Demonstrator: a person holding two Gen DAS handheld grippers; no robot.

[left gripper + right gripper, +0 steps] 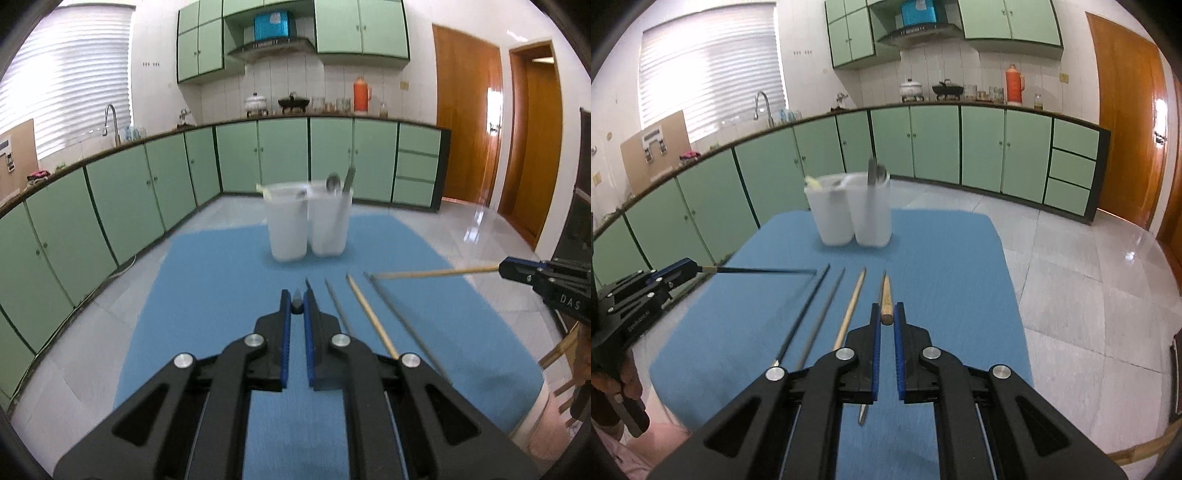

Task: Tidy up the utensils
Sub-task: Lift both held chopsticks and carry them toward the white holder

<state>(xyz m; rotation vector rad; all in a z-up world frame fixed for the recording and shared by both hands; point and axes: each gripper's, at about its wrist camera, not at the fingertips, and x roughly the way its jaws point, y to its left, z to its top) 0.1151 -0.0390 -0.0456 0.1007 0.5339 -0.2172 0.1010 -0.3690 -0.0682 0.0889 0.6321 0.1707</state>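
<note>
My left gripper [296, 295] is shut on the end of a dark chopstick [296, 301], held above the blue cloth [221, 295]. From the right wrist view that dark chopstick [764, 271] sticks out level from the left gripper [696, 267]. The right gripper [886, 306] is shut on a wooden chopstick [885, 295]; in the left wrist view the right gripper [502, 267] holds this wooden chopstick [432, 273] pointing left. Several more chopsticks [823, 314] lie side by side on the cloth. A white two-compartment holder [306, 229] with a spoon [333, 182] stands beyond them.
The blue cloth [960, 277] covers a small table with tiled floor [1071, 277] to the right and green cabinets [110, 199] to the left and behind. A wooden chair [557, 354] stands by the table's right edge. A hand [613, 387] holds the left gripper.
</note>
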